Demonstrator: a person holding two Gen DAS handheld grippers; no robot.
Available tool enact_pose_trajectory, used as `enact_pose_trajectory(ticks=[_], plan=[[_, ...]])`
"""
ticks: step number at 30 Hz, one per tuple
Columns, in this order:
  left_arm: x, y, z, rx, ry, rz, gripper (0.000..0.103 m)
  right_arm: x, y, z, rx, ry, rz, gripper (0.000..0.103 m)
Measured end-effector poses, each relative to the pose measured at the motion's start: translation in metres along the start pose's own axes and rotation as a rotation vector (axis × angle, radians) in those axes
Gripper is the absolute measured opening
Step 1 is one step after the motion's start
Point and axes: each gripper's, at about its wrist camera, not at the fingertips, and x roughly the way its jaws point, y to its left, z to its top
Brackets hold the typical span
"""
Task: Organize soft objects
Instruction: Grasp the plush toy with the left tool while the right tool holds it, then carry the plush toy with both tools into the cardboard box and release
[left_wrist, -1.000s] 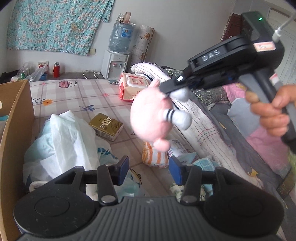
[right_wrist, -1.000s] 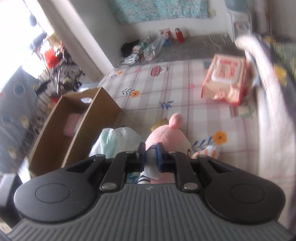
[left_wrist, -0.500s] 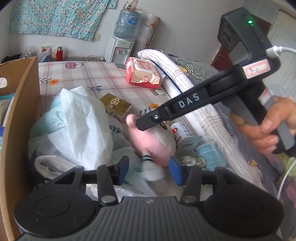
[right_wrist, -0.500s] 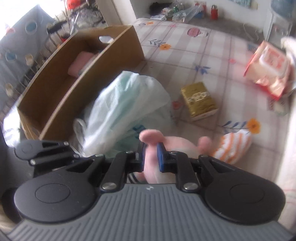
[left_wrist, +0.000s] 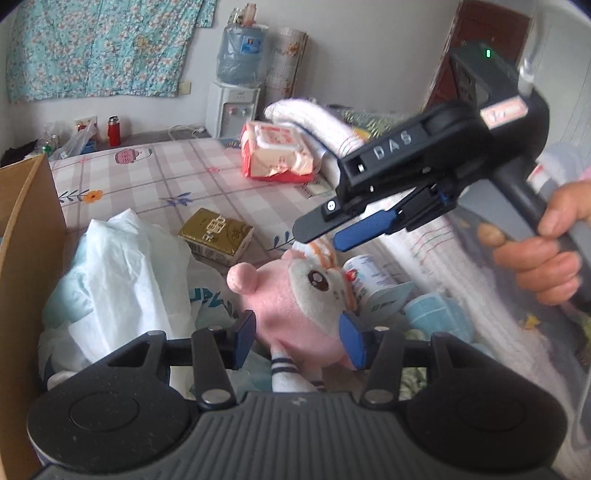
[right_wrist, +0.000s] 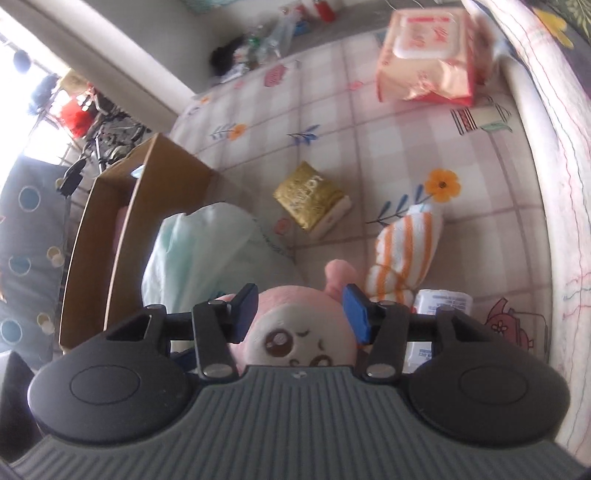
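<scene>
L gripper (left_wrist: 297, 338) wide open round pink plush (left_wrist: 295, 299) – R gripper (left_wrist: 334, 230) open, empty, angled down from 2 o'clock.

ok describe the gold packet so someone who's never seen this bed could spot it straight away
Start at the cardboard box at the edge of the checked bed sheet, then look past the pale plastic bag lying beside it. The gold packet lies flat on the sheet just beyond that bag, between it and the orange-striped cloth. It is the only shiny, metallic-gold block there; the other packet, near the rolled blanket, is red and white.
</scene>
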Motion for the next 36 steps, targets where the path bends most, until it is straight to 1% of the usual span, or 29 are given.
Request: enact_pose_trajectory(ticks=[2,4,7,10,14,16,18,19,21,22,23,27,30,33,36], plan=[[0.012,-0.001,0.001,-0.008,0.03,0.025,0.05,0.011,-0.005,0.006,0.019,0.01,-0.009,0.051],[0.017,0.0,0.0,-0.021,0.036,0.03,0.051,0.023,-0.01,0.012,0.043,0.019,-0.013,0.05],[0.018,0.003,0.0,-0.032,0.037,0.027,0.052,0.044,-0.017,0.022,0.074,0.046,-0.03,0.05],[0.02,0.008,-0.001,-0.052,0.045,0.019,0.054,0.058,-0.021,0.028,0.097,0.074,-0.024,0.048],[0.022,0.01,-0.003,-0.057,0.047,0.011,0.054,0.065,-0.019,0.031,0.087,0.087,-0.036,0.047],[0.022,0.01,-0.005,-0.051,0.047,0.011,0.054,0.071,-0.018,0.03,0.082,0.11,-0.046,0.046],[0.023,0.011,-0.007,-0.049,0.048,0.01,0.054,0.078,-0.017,0.025,0.078,0.137,-0.057,0.044],[0.023,0.012,-0.007,-0.054,0.052,0.007,0.054,0.08,-0.017,0.023,0.08,0.136,-0.057,0.041],[0.023,0.013,-0.008,-0.062,0.05,0.0,0.054,0.077,-0.017,0.021,0.08,0.116,-0.045,0.029],[0.022,0.013,-0.008,-0.066,0.048,0.0,0.054,0.073,-0.016,0.02,0.083,0.101,-0.041,0.019],[0.021,0.013,-0.007,-0.07,0.045,-0.002,0.054,0.068,-0.016,0.019,0.081,0.079,-0.042,0.017],[0.02,0.014,-0.006,-0.094,0.023,-0.02,0.059,0.042,-0.013,0.009,0.089,-0.01,-0.012,0.013],[0.016,0.014,-0.007,-0.123,-0.005,-0.028,0.058,0.014,-0.002,-0.001,0.066,-0.082,-0.001,0.012],[0.005,0.017,-0.011,-0.159,-0.047,-0.064,0.056,-0.016,0.014,-0.009,0.034,-0.144,0.008,0.012],[-0.012,0.018,-0.012,-0.175,-0.103,-0.092,0.054,-0.044,0.034,-0.014,-0.013,-0.198,0.021,0.012]])
